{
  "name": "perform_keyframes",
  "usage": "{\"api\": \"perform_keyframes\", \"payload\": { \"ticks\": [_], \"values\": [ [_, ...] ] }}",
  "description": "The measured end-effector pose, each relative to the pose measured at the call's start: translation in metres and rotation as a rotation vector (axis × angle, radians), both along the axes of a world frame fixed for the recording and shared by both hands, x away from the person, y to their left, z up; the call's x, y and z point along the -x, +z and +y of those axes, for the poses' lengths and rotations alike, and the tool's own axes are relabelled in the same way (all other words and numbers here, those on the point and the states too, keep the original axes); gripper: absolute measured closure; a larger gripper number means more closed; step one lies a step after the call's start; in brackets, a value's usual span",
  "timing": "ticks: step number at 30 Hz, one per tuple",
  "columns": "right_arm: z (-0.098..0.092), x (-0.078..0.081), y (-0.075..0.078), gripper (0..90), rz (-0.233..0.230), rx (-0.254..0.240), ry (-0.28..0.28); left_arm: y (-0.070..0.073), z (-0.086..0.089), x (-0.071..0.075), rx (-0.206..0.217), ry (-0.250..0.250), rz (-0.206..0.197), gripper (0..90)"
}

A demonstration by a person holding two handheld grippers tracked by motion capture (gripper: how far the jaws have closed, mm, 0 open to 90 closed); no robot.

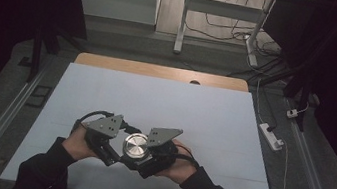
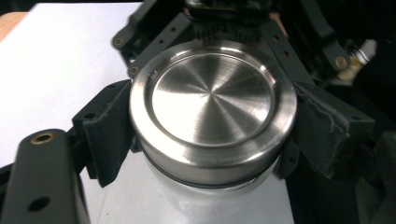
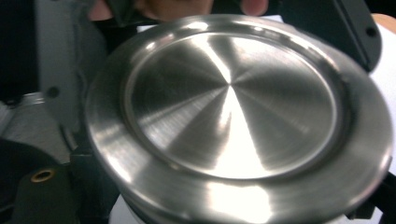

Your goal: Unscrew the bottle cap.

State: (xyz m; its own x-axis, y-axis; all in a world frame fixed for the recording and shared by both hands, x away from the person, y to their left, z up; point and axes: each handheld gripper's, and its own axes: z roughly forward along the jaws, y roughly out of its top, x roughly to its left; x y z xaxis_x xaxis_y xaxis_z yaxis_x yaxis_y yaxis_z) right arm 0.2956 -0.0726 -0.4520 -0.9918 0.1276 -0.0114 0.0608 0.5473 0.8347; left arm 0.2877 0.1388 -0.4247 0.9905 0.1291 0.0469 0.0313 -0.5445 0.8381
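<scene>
A white jar (image 2: 210, 203) with a brushed-steel lid (image 1: 134, 145) stands near the front edge of the table, between both hands. My left gripper (image 1: 118, 157) comes in from the left, and its padded fingers (image 2: 106, 135) press on opposite sides of the lid's rim. From the right comes my right gripper (image 1: 147, 163), its jaws closed low on the jar under the lid. In the right gripper view the lid (image 3: 233, 116) hides those jaws. The jar stands upright.
A pale mat (image 1: 155, 102) covers the table, with a wooden edge (image 1: 160, 71) at the back. A white power strip (image 1: 271, 136) and cables lie on the floor to the right. A desk frame (image 1: 182, 25) stands beyond the table.
</scene>
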Motion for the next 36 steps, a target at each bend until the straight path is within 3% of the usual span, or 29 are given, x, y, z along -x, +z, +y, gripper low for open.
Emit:
{"api": "perform_keyframes", "payload": {
  "ticks": [5,10,15,19,22,25,29,32,36],
  "values": [
    [-0.003,-0.005,0.0,13.9,-0.013,-0.001,-0.075,0.0,-0.005,-0.001,0.024,0.103,0.022,18.8],
    [-0.004,-0.007,0.0,14.0,-0.024,-0.006,-0.139,0.002,-0.014,0.004,-0.007,0.197,-0.004,18.7],
    [-0.006,-0.009,0.001,14.0,-0.02,-0.017,-0.167,0.003,-0.016,0.004,-0.003,0.222,-0.005,18.7],
    [-0.006,-0.008,0.001,13.9,-0.012,-0.023,-0.149,0.006,-0.008,0.001,0.018,0.166,0.023,18.7],
    [-0.007,-0.008,0.001,13.9,0.004,-0.03,-0.121,0.012,0.002,-0.001,0.049,0.116,0.048,10.9],
    [-0.007,-0.007,0.002,14.0,0.015,-0.035,-0.067,0.015,0.014,-0.001,0.062,0.041,0.04,10.0],
    [-0.005,-0.003,0.002,14.0,0.041,-0.045,0.035,0.012,0.019,0.001,0.044,-0.056,0.007,12.1],
    [-0.002,0.002,0.002,14.0,0.05,-0.036,0.099,0.009,0.015,0.003,0.019,-0.102,-0.003,13.4],
    [0.003,0.008,0.0,14.0,0.042,-0.021,0.144,0.006,0.01,0.006,0.019,-0.168,-0.002,19.3]
  ]
}}
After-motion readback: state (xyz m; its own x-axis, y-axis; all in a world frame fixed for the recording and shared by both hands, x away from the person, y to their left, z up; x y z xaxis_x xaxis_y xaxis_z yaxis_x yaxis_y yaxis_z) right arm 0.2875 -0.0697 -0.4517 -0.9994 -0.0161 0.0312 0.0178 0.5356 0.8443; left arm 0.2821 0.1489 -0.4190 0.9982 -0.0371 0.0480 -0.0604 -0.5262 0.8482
